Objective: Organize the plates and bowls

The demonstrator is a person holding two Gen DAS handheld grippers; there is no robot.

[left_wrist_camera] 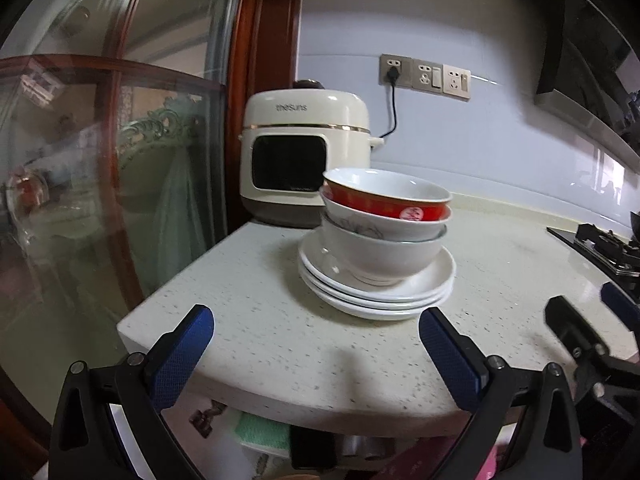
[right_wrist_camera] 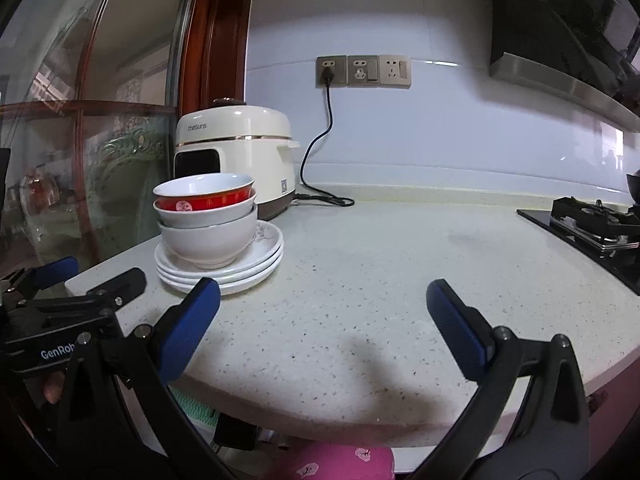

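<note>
Bowls (left_wrist_camera: 384,224) are nested on stacked plates (left_wrist_camera: 376,292), probably for space; both left gripper (left_wrist_camera: 316,344) and right gripper (right_wrist_camera: 324,312) are held wide apart, empty.

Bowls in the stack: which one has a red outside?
The top bowl, nested in the two below. Its outer wall is red with a white medallion; the middle bowl and bottom bowl are white outside.

both wrist views look level across the countertop (left_wrist_camera: 280,344), sharing the nearby dish stack (right_wrist_camera: 218,240).
</note>
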